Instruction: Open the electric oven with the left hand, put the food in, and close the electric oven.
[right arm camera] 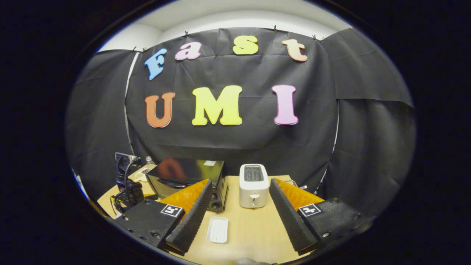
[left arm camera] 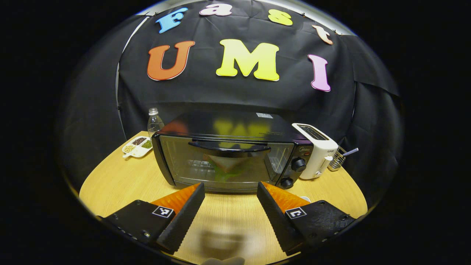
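1. Electric oven [left arm camera: 228, 154]: black toaster oven, mid-table, door closed. Left gripper [left arm camera: 230, 206] is dead in front of it, jaws spread wide, holding nothing, well short of the door handle [left arm camera: 230, 148].
2. In the right gripper view the oven [right arm camera: 187, 176] sits left of centre; right gripper [right arm camera: 237, 215] is also spread wide w/ nothing in it, above a white tray [right arm camera: 217, 229] lying on the table [right arm camera: 254, 228].
3. Food: tray looks empty from here; can't tell what the food item is. Something green/tan shows thru the oven glass [left arm camera: 224, 171], could be a reflection, unclear.
4. Risks (judgement):
   - Handle is a thin curved bar high on the door; coming in low = fingers hit the glass and shove the oven back.
   - Pulling straight out rather than down along the hinge arc could drag or tip the oven.
   - White toaster [left arm camera: 316, 151] sits just beside the oven's knob side [left arm camera: 298, 164]; a wide swing could clip it.
   - Door drops toward the table edge, so left gripper needs room.
5. Writing: small logo on oven's control panel and on toaster, too small to read. Sticker on oven top [left arm camera: 264, 115], illegible. Square markers on gripper fingers [left arm camera: 163, 211].
6. Outward: bottle [left arm camera: 154, 121] and a divided dish of grains [left arm camera: 137, 146] at back left, wire basket [left arm camera: 340, 158] beyond the toaster.
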`<state>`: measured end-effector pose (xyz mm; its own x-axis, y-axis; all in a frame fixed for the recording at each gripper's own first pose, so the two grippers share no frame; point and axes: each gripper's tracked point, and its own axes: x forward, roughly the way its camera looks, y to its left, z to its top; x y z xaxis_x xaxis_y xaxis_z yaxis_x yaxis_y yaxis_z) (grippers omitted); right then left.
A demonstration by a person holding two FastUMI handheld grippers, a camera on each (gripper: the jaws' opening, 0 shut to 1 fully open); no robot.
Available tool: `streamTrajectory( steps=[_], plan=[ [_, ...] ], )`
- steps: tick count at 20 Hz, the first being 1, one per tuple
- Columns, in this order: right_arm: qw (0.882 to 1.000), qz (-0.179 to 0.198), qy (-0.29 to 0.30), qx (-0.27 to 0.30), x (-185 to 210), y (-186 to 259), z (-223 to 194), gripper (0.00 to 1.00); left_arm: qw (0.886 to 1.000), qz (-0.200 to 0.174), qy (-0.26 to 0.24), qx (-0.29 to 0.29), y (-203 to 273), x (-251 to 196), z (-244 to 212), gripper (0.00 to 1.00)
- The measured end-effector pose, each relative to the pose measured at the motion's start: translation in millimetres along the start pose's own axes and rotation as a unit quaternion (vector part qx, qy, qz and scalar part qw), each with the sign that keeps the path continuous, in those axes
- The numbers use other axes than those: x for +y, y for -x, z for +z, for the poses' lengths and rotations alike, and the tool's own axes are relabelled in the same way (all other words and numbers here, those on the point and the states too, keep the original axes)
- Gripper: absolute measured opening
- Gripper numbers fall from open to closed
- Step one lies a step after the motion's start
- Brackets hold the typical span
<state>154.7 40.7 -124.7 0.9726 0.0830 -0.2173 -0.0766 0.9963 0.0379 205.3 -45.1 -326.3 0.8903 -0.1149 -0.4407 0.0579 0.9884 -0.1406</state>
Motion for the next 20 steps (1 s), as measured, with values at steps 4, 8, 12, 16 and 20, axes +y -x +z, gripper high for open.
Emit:
streamTrajectory(
  steps=[4, 8, 12, 16, 20],
  plan=[
    [1.000, 0.009, -0.003, -0.008, 9.0, 5.4, 9.2, 0.91, 0.999, 0.023, -0.006, -0.039, 23.6, 12.5, 28.7, 0.94],
    [0.999, 0.013, 0.008, -0.028, 15.8, 15.3, 27.8, 0.90, 0.993, 0.034, -0.019, -0.112, 75.9, 21.6, 89.5, 0.94],
    [0.999, 0.019, 0.010, -0.040, 23.1, 23.6, 43.2, 0.91, 0.982, 0.045, -0.049, -0.175, 141.9, 31.8, 148.6, 0.94],
    [0.998, 0.017, 0.003, -0.063, 25.0, 39.9, 64.3, 0.90, 0.973, 0.056, -0.052, -0.220, 202.3, 38.1, 196.0, 0.94],
    [0.997, 0.007, 0.009, -0.080, 26.2, 59.5, 80.6, 0.99, 0.969, 0.064, -0.048, -0.235, 249.9, 49.0, 226.1, 0.94]
  ],
)
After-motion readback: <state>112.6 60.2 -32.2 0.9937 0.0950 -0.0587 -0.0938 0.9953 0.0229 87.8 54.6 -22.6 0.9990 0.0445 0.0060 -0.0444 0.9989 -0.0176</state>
